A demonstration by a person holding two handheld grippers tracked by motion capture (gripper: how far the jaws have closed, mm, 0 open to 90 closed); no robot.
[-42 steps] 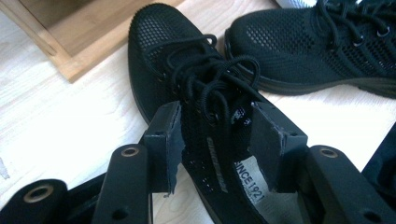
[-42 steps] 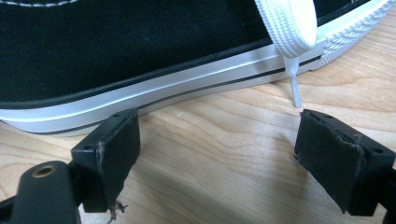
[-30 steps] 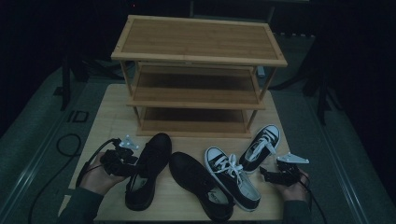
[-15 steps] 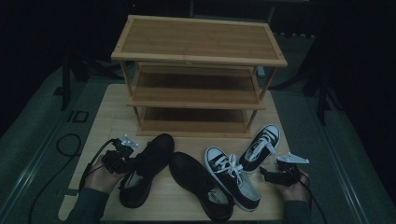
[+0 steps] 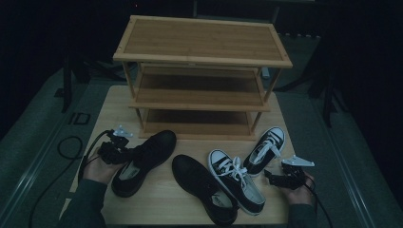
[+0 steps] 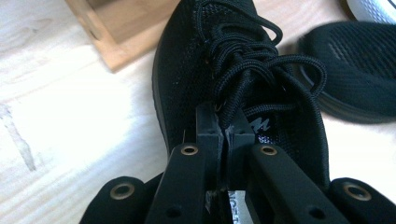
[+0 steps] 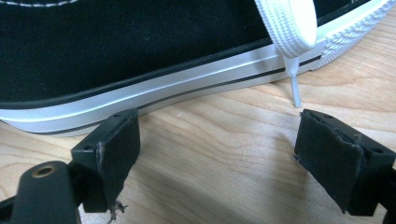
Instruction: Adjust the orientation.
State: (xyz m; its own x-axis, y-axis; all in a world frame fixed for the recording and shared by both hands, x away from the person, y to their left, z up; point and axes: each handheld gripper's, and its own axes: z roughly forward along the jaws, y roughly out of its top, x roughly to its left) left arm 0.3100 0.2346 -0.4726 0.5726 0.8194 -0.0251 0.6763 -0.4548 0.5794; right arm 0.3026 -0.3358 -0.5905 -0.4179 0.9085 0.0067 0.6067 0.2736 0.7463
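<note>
Left gripper view: left gripper (image 6: 224, 128) pinches black shoe (image 6: 233, 74), logo unreadable; right gripper (image 7: 217, 154) gapes.

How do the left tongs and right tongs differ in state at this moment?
The left tongs are shut on the tongue of the all-black shoe; the right tongs stand open, holding nothing. The left tongs touch their shoe, while the right tongs sit just short of the white-soled sneaker, bare wooden table between their jaws. Both are low at the table, each aimed at a shoe.
</note>
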